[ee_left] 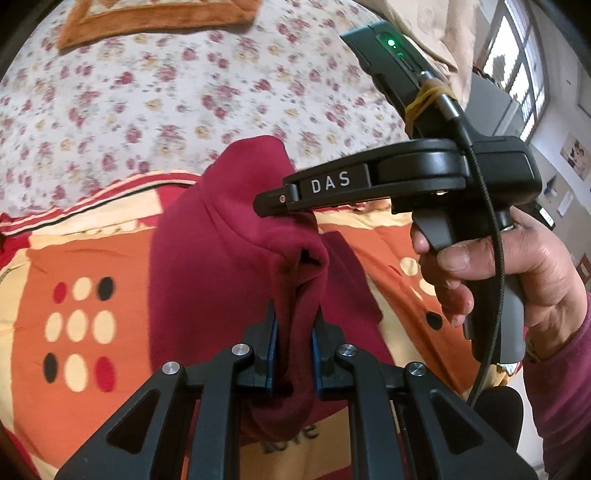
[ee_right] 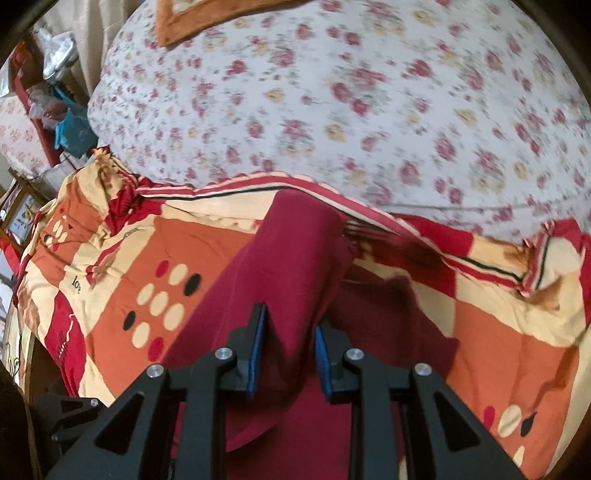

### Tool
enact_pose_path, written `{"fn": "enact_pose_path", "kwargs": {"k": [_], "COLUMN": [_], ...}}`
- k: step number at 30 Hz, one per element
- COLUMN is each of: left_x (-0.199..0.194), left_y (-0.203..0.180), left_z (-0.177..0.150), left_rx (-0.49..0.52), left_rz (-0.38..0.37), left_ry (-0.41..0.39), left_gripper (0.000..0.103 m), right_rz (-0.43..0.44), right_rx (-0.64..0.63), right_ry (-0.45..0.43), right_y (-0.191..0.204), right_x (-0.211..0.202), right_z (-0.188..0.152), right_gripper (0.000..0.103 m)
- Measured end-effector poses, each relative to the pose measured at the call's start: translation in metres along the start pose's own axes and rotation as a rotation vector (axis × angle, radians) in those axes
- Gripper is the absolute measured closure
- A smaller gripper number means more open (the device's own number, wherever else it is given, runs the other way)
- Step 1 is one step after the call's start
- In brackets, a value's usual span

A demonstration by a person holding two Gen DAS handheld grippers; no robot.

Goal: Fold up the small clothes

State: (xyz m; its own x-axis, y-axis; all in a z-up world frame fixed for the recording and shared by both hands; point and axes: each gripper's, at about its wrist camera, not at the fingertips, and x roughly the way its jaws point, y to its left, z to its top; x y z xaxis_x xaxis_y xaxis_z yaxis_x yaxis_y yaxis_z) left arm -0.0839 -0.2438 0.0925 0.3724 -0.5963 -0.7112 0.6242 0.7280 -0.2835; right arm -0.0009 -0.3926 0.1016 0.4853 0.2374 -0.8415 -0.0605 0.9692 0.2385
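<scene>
A dark red fleece garment (ee_left: 221,251) hangs lifted above an orange, cream and red patterned quilt (ee_left: 40,325). My left gripper (ee_left: 294,339) is shut on a bunched fold of it between the blue pads. My right gripper (ee_left: 269,201) shows in the left wrist view from the side, its fingers pinching the garment's upper edge. In the right wrist view the right gripper (ee_right: 290,349) is shut on a thick fold of the red garment (ee_right: 280,266), which drapes down onto the quilt (ee_right: 517,350).
A white bedsheet with red flowers (ee_left: 155,92) covers the bed beyond the quilt. An orange-bordered blanket (ee_left: 155,22) lies at the far end. Clutter and bags (ee_right: 66,122) stand at the bed's left side. A window (ee_left: 517,74) is at the right.
</scene>
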Motion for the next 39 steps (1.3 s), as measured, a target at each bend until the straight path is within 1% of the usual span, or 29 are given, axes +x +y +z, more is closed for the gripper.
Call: {"fn": "enact_pose_path", "kwargs": {"k": [9, 11, 13, 15, 16, 17, 18, 19, 20, 21, 22, 23, 25, 26, 27, 28, 29, 31, 33, 35, 37, 39], "left_x": [0.037, 0.043, 0.050, 0.058, 0.060, 0.060, 0.055, 0.049, 0.042, 0.034, 0.024, 0.012, -0.010, -0.015, -0.017, -0.018, -0.017, -0.012, -0.007, -0.002, 0.000, -0.003], "left_y": [-0.032, -0.038, -0.042, -0.046, -0.046, -0.047, -0.046, -0.046, -0.045, -0.044, -0.043, -0.041, -0.030, -0.023, -0.017, -0.008, -0.002, 0.013, 0.025, 0.027, 0.025, 0.026], "left_z": [-0.003, -0.006, -0.009, -0.014, -0.015, -0.017, -0.019, -0.020, -0.022, -0.024, -0.025, -0.027, -0.031, -0.032, -0.032, -0.032, -0.032, -0.033, -0.035, -0.035, -0.033, -0.033], "left_rx": [0.031, 0.036, 0.035, 0.042, 0.043, 0.047, 0.056, 0.079, 0.102, 0.119, 0.136, 0.156, 0.183, 0.181, 0.175, 0.165, 0.155, 0.100, 0.041, 0.021, 0.021, 0.025], "left_rz": [-0.003, 0.006, 0.007, 0.011, 0.008, -0.012, -0.031, -0.059, -0.084, -0.099, -0.111, -0.117, -0.092, -0.066, -0.042, -0.007, 0.012, 0.051, 0.053, 0.059, 0.069, 0.072], "left_ry": [0.054, 0.064, 0.080, 0.093, 0.097, 0.105, 0.111, 0.122, 0.130, 0.129, 0.121, 0.108, 0.077, 0.065, 0.056, 0.047, 0.048, 0.068, 0.078, 0.079, 0.072, 0.069], "left_gripper": [0.103, 0.103, 0.103, 0.103, 0.103, 0.103, 0.097, 0.094, 0.091, 0.090, 0.090, 0.090, 0.089, 0.089, 0.089, 0.089, 0.089, 0.089, 0.089, 0.089, 0.089, 0.089], "right_rz": [-0.014, -0.025, -0.060, -0.078, -0.075, -0.073, -0.075, -0.065, -0.056, -0.036, -0.006, 0.005, 0.034, 0.058, 0.095, 0.124, 0.147, 0.192, 0.199, 0.173, 0.128, 0.129], "right_rx": [0.066, 0.083, 0.093, 0.116, 0.127, 0.137, 0.147, 0.170, 0.184, 0.203, 0.225, 0.235, 0.255, 0.267, 0.292, 0.313, 0.325, 0.335, 0.314, 0.296, 0.311, 0.310], "right_ry": [-0.001, 0.001, 0.004, 0.018, 0.022, 0.026, 0.029, 0.021, 0.013, -0.001, -0.026, -0.042, -0.074, -0.089, -0.107, -0.108, -0.101, -0.082, -0.053, -0.015, 0.031, 0.017], "right_y": [-0.047, -0.056, -0.063, -0.071, -0.073, -0.076, -0.077, -0.079, -0.079, -0.080, -0.081, -0.082, -0.082, -0.082, -0.081, -0.081, -0.079, -0.070, -0.058, -0.048, -0.045, -0.042], "right_x": [-0.004, -0.003, 0.001, 0.009, 0.011, 0.014, 0.015, 0.012, 0.009, 0.003, -0.007, -0.014, -0.030, -0.035, -0.040, -0.041, -0.040, -0.035, -0.025, -0.012, 0.004, 0.012], "right_z": [-0.023, -0.028, -0.034, -0.040, -0.042, -0.045, -0.048, -0.051, -0.052, -0.055, -0.059, -0.062, -0.071, -0.075, -0.081, -0.087, -0.090, -0.100, -0.106, -0.110, -0.113, -0.116], "right_gripper": [0.080, 0.083, 0.087, 0.087, 0.087, 0.087, 0.086, 0.080, 0.071, 0.066, 0.059, 0.055, 0.049, 0.043, 0.040, 0.035, 0.035, 0.034, 0.034, 0.034, 0.034, 0.054]}}
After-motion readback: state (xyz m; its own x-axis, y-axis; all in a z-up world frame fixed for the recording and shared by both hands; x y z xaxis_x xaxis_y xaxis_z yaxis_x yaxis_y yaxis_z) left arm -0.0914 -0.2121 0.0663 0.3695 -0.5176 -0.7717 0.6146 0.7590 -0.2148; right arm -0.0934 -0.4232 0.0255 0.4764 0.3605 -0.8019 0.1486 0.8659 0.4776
